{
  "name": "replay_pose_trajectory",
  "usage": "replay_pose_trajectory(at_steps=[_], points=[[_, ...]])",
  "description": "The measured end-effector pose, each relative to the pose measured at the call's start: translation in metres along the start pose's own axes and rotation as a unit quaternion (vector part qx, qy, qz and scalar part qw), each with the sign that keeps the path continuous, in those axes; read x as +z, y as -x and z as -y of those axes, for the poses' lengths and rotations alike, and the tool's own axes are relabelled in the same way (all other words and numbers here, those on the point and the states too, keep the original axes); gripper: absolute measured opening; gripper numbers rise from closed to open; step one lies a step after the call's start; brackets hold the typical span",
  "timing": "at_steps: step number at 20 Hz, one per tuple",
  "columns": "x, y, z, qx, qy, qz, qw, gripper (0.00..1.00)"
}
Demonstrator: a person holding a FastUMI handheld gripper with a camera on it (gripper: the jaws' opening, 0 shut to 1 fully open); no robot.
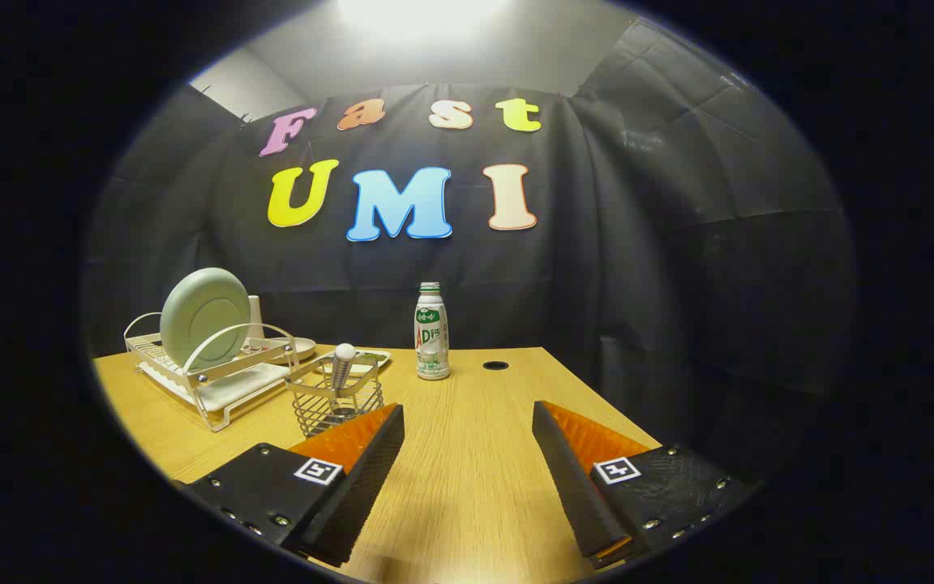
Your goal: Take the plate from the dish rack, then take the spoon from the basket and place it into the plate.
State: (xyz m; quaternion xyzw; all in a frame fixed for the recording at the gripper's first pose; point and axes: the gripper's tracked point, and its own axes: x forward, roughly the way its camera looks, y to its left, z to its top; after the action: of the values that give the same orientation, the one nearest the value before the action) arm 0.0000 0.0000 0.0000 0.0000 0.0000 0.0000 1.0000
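A pale green plate (204, 318) stands on edge in a white wire dish rack (216, 381) at the far left of the wooden table. To the rack's right, just beyond my left finger, a wire basket (336, 399) holds a spoon (343, 365) upright, its rounded end sticking up. My gripper (468, 418) hovers over the table, open wide, with nothing but bare wood between the fingers. Both rack and basket lie ahead and to the left of the fingers.
A white bottle with a green label (432, 332) stands beyond the fingers near the table's back. A small dark hole (495, 366) is in the tabletop to its right. The table's right edge (597, 397) runs close past the right finger.
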Motion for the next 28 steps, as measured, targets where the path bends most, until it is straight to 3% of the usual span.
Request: replay_pose_trajectory(at_steps=[3,7,14,20,28], points=[[0.011,-0.033,0.009,-0.008,-0.029,0.015,0.999,0.97],[0.051,-0.053,0.041,-0.056,-0.026,0.036,0.997,0.97],[0.139,0.031,0.064,-0.152,0.06,0.016,0.986,0.97],[0.18,0.083,-0.009,-0.166,0.05,-0.002,0.985,0.97],[0.208,0.053,-0.176,-0.082,0.0,-0.012,0.997,0.97]])
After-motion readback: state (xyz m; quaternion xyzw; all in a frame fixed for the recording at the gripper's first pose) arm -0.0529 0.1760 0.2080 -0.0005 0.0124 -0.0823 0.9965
